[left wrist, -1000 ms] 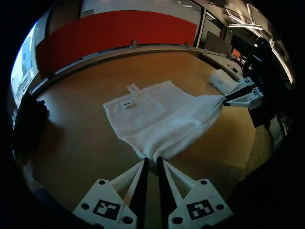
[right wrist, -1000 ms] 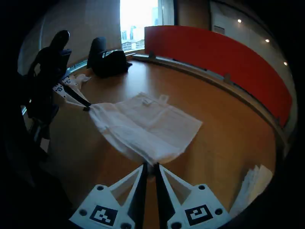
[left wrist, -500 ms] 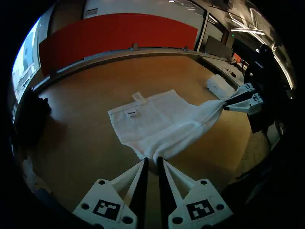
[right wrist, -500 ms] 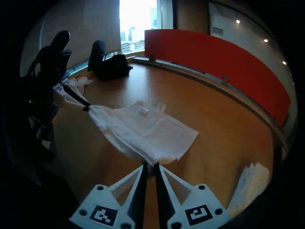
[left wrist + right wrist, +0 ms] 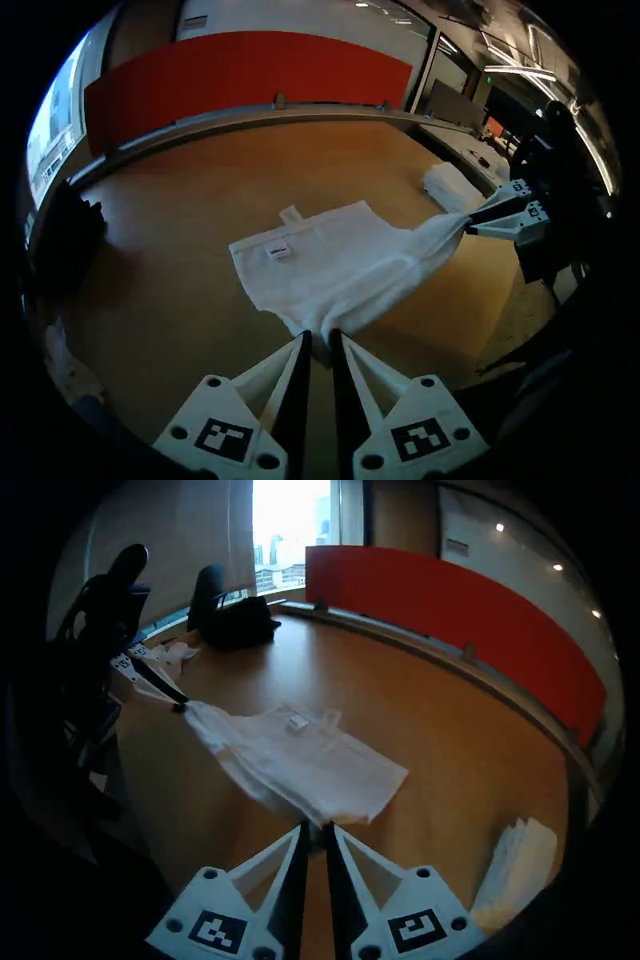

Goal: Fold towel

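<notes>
White towel (image 5: 336, 264) on wooden table (image 5: 184, 216), left claw (image 5: 319, 352) pinching one corner — right claw (image 5: 314, 832) pinching another, edge lifted

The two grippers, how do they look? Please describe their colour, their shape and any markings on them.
The left gripper and the right gripper look alike. Each has two white, wedge-shaped fingers with triangular cut-outs and black strips along the inner faces. Each finger carries a square black-and-white marker near its base, with small dark holes around it.

The towel (image 5: 336, 264) is soft matt cloth; the table (image 5: 200, 176) smooth, faintly glossy wood.
</notes>
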